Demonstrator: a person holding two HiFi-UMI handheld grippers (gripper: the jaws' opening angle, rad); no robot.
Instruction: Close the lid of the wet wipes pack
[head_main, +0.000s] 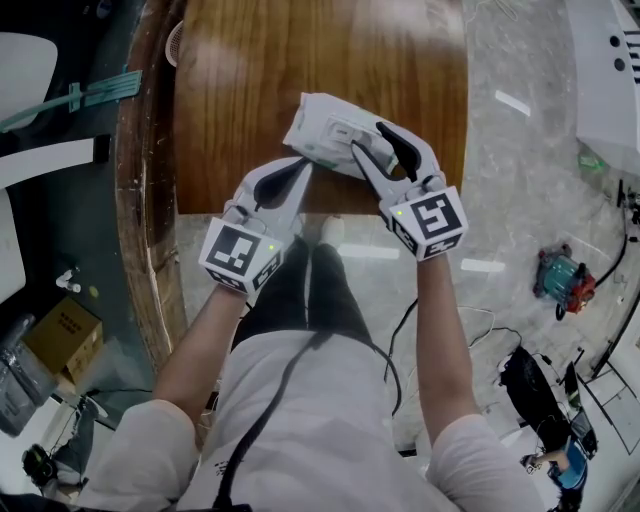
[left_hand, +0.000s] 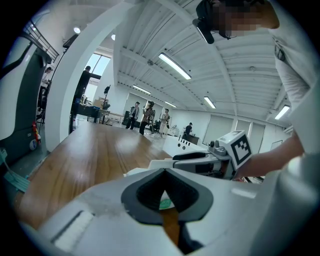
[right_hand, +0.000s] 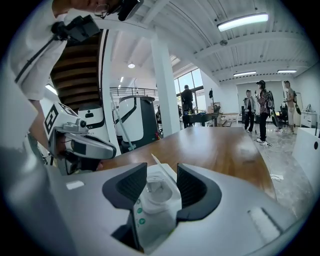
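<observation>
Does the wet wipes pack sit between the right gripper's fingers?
Yes, the wet wipes pack stands between the fingers of the right gripper.

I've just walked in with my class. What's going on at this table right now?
A person works at a wooden table with a gripper in each hand. The right gripper holds the wipes pack between its jaws, near the table's edge. The lid stands open, so it is not yet closed. The left gripper, jaws together, has its tip right beside the pack.
</observation>
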